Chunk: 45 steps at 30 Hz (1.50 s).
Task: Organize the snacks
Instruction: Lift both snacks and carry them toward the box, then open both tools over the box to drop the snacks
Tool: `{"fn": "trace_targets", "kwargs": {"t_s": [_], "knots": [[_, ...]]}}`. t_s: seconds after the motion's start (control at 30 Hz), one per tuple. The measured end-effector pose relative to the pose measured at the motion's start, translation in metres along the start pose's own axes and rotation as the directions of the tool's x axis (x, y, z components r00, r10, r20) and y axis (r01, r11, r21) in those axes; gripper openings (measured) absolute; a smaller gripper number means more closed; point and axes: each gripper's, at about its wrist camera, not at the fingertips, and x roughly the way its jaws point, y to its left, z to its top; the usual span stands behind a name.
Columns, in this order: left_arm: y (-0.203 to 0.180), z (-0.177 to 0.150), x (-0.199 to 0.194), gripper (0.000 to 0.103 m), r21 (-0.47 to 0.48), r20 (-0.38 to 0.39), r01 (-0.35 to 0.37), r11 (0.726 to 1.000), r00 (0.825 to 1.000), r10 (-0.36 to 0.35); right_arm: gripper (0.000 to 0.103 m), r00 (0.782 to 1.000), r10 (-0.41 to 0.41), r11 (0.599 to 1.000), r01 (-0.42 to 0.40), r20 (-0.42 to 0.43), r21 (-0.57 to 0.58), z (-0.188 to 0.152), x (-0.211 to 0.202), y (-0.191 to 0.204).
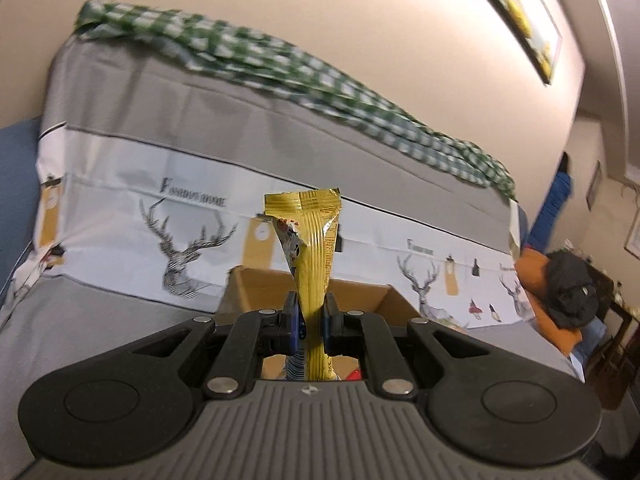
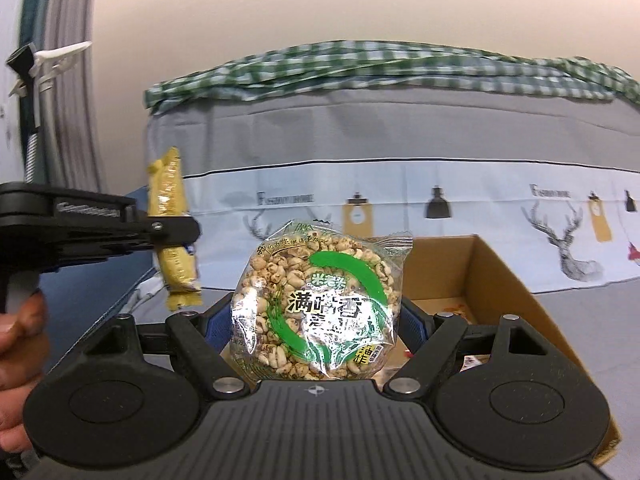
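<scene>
Both wrist cams close behind claws, facing sofa [image 1: 160,152]; share cardboard box [image 2: 500,280].

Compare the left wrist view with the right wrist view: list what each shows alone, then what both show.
Left wrist only: a framed picture on the wall and a black bag on an orange cushion.
Right wrist only: the right hand-held gripper gripping a round puffed-grain pack, a toy plane, and a hand.
Both: the yellow bar pinched by the left hand-held gripper, the cardboard box, the deer-print sofa cover and the green checked cloth.
</scene>
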Motion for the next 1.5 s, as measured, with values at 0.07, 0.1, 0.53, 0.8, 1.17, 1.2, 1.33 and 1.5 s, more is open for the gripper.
{"fn": "trace_targets", "kwargs": {"t_s": [0.07,0.1,0.53,0.8,1.17,1.2,1.33,1.5], "knots": [[-0.008,-0.002,0.001,0.011,0.017,0.003,0.024,1.0,1.0,-0.024,0.082,1.0,-0.022,0.999,0.022,-0.003,0.026,0.0,0.0,-0.008],[-0.012,-0.003,0.002,0.011,0.027,0.002,0.034,0.999,0.999,-0.034,0.082,0.999,-0.032,0.999,0.032,-0.005,0.043,0.001,0.0,-0.012],[-0.04,-0.017,0.02,0.011,0.065,-0.031,0.084,0.994,0.996,-0.082,0.082,0.98,-0.2,0.965,0.2,-0.018,0.171,0.004,0.005,-0.059],[-0.052,-0.024,0.026,0.011,0.092,-0.054,0.118,0.989,0.992,-0.113,0.082,0.974,-0.226,0.956,0.226,-0.022,0.188,0.002,0.007,-0.067],[-0.051,-0.028,0.034,0.045,0.076,-0.128,0.148,0.986,0.982,-0.137,0.095,0.965,-0.26,0.944,0.264,-0.046,0.2,0.001,0.01,-0.067],[-0.052,-0.029,0.032,0.045,0.087,-0.124,0.137,0.987,0.984,-0.126,0.103,0.961,-0.271,0.939,0.277,-0.057,0.204,0.002,0.011,-0.068],[-0.049,-0.032,0.021,0.049,0.138,-0.12,0.087,0.987,0.99,-0.071,0.102,0.953,-0.295,0.927,0.304,-0.072,0.22,0.005,0.01,-0.073],[-0.044,-0.026,-0.015,0.081,0.12,-0.094,0.035,0.992,0.995,-0.024,0.102,0.965,-0.229,0.945,0.251,-0.124,0.21,0.019,-0.001,-0.073]]}}
